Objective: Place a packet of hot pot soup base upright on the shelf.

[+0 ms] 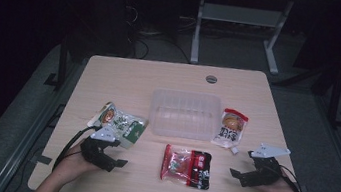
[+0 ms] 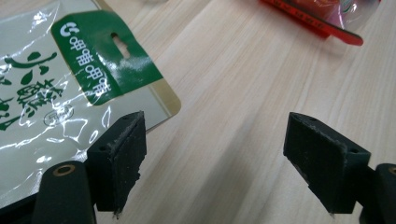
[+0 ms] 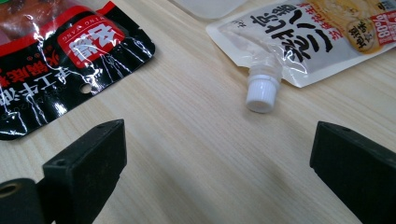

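My left gripper (image 1: 116, 161) rests low over the table's front left, open and holding nothing; in the left gripper view its jaws stand wide apart (image 2: 224, 158) with bare wood between them. Just beside its left jaw lies a green and clear snack packet (image 1: 121, 123) (image 2: 56, 93). My right gripper (image 1: 238, 176) is at the front right, open too, with its jaws wide (image 3: 219, 163). Ahead of it lies a white spouted pouch (image 1: 231, 129) (image 3: 308, 37) with its white cap (image 3: 261, 93) pointing toward me. A red and black packet (image 1: 187, 166) (image 3: 60, 51) lies between the two grippers.
A clear plastic tray (image 1: 185, 114) stands in the middle of the wooden table (image 1: 160, 79). A round cable grommet (image 1: 211, 79) sits near the far edge. Beyond the table are dark floor and white desk legs (image 1: 198, 29).
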`<state>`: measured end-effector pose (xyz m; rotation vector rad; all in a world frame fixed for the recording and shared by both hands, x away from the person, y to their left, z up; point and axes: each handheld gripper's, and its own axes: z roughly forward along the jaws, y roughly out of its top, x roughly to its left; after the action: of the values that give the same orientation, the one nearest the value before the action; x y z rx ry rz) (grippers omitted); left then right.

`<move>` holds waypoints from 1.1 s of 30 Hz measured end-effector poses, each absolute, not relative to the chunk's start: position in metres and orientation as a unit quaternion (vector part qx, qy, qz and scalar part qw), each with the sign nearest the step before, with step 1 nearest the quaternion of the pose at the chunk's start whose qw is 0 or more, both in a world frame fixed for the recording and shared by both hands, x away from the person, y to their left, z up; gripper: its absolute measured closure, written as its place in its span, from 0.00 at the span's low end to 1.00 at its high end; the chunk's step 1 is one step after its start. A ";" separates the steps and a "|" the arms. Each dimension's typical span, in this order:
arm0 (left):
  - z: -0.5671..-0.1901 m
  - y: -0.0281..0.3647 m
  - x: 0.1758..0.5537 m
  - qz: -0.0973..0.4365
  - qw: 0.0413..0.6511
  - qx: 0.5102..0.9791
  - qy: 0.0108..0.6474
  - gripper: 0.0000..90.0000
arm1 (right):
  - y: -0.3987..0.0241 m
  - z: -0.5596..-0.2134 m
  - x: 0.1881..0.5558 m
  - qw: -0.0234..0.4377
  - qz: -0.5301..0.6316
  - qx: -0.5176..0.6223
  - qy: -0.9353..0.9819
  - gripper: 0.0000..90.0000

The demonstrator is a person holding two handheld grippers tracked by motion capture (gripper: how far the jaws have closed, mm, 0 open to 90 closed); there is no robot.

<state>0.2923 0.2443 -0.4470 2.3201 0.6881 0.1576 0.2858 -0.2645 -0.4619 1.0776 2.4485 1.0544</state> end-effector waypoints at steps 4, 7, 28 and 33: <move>-0.448 0.244 0.292 0.059 0.351 0.895 0.269 0.23 | -0.266 -0.461 0.285 0.132 0.365 0.367 0.845 0.05; -0.446 0.244 0.292 0.065 0.354 0.896 0.262 0.23 | -0.264 -0.456 0.284 0.127 0.363 0.361 0.849 0.08; -0.447 0.240 0.290 0.064 0.353 0.900 0.249 0.23 | -0.211 -0.430 0.266 0.056 0.404 0.283 0.868 0.90; -0.446 0.237 0.290 0.063 0.352 0.901 0.244 0.23 | -0.192 -0.433 0.272 0.044 0.392 0.269 0.879 1.00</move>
<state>0.2897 0.2370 -0.4464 2.3324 0.6302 0.1626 0.2725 -0.1925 -0.4327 0.8210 2.6858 1.1980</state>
